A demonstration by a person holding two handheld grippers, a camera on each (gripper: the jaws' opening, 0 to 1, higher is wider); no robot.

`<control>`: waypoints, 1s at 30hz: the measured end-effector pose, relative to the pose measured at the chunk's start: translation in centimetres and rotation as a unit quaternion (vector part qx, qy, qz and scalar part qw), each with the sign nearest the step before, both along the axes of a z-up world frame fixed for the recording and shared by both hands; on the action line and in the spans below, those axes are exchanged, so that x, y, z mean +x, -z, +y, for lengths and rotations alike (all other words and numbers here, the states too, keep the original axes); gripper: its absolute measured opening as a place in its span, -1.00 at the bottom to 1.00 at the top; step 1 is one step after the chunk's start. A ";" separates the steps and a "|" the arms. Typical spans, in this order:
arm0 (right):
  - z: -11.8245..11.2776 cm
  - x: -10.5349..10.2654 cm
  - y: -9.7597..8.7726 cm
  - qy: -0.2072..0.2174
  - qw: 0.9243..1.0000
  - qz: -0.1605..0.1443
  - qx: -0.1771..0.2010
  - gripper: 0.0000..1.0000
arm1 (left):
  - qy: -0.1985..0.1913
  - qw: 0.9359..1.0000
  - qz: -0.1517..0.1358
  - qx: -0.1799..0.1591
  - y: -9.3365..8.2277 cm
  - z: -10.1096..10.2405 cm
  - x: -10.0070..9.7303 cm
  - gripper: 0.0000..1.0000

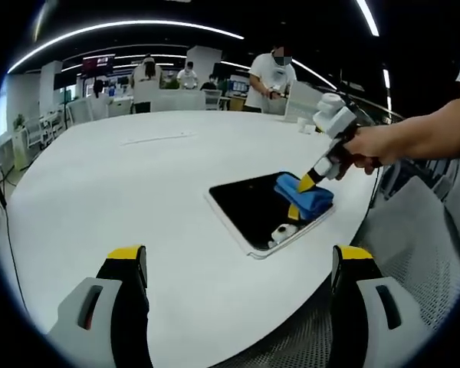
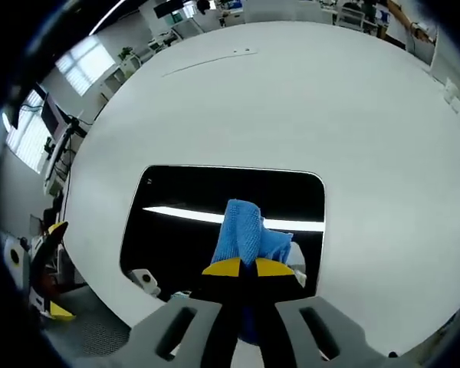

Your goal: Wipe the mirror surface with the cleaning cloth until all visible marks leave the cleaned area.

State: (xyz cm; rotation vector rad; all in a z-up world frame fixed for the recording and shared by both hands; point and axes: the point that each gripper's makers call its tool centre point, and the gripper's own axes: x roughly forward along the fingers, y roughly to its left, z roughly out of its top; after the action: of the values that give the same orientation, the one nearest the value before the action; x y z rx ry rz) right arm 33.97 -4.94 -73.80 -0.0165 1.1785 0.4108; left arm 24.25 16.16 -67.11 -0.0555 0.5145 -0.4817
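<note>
A rectangular mirror (image 1: 249, 207) (image 2: 192, 222) with a white frame lies flat on the white table, near its edge. My right gripper (image 2: 247, 267) (image 1: 303, 188) is shut on a blue cleaning cloth (image 2: 245, 234) (image 1: 308, 198) and presses it onto the mirror's glass. In the left gripper view a person's hand (image 1: 372, 146) holds that gripper above the mirror's right part. My left gripper (image 1: 238, 264) stands open over the table's near edge, well short of the mirror, with nothing between its yellow-tipped fingers (image 1: 126, 257).
The big white table (image 1: 123, 192) (image 2: 307, 100) stretches far behind the mirror. Several people (image 1: 274, 77) stand at desks beyond it. A mesh chair (image 1: 414, 245) sits by the table's right edge. A thin line (image 1: 157, 139) lies on the table further back.
</note>
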 end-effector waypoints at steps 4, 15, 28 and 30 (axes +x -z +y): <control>-0.1 -0.9 0.0 0.004 1.000 0.004 0.006 -1.00 | 0.002 1.000 0.001 -0.002 0.0 -0.1 0.0 0.98; -0.3 -3.1 0.0 0.004 1.000 0.002 0.021 -1.00 | 0.000 1.000 0.000 -0.001 0.0 0.0 0.0 0.98; -0.4 -4.6 0.0 0.014 0.999 0.006 0.042 -1.00 | 0.004 1.000 -0.001 -0.007 -0.1 -0.3 0.0 0.98; -0.4 -4.7 0.0 0.016 0.999 0.009 0.042 -1.00 | 0.006 1.000 0.003 -0.007 0.0 -0.4 -0.1 0.98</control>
State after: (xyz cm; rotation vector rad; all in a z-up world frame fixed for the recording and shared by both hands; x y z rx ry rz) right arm 29.27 -5.36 -73.84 0.0785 1.1767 0.4322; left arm 24.11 15.79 -67.09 -0.0672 0.5174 -0.4962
